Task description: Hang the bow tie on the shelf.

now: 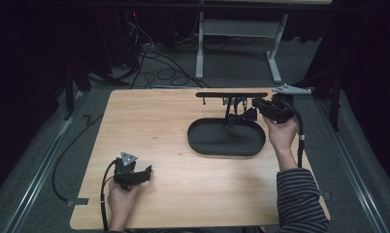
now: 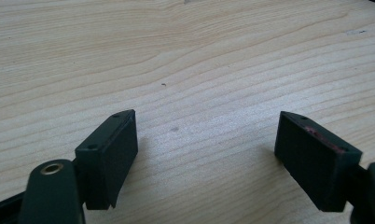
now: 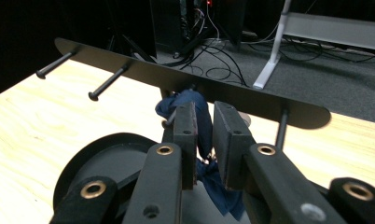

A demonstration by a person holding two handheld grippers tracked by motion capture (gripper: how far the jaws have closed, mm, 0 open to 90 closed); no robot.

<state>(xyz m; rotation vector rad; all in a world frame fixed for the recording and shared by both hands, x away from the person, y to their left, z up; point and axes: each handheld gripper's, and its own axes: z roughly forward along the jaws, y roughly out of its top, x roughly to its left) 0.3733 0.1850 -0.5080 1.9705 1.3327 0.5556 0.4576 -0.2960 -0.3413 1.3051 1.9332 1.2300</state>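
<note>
Two handheld grippers are in use at a wooden table point(image 1: 183, 194). Nearest the person, the left gripper point(image 1: 145, 173) rests low over the near left part of the tabletop; in the left gripper view its jaws stand wide apart over bare wood point(image 2: 204, 135), with nothing between them. Farther out on the right side, the right gripper point(image 3: 204, 140) is held level at a black peg rack point(image 1: 232, 94), a flat bar on a post that rises from a dark oval tray point(image 1: 203, 144). A dark blue cloth point(image 3: 202, 116) hangs from one of the rack's pegs, over the tray, and passes down between the right gripper's jaws. Those jaws stand a narrow gap apart with the cloth between them; whether the pads press on it cannot be told with certainty, and they appear slightly clear of it. Beyond the table's far edge lie floor cables point(image 1: 164, 73) and a white desk frame point(image 1: 241, 48).
</note>
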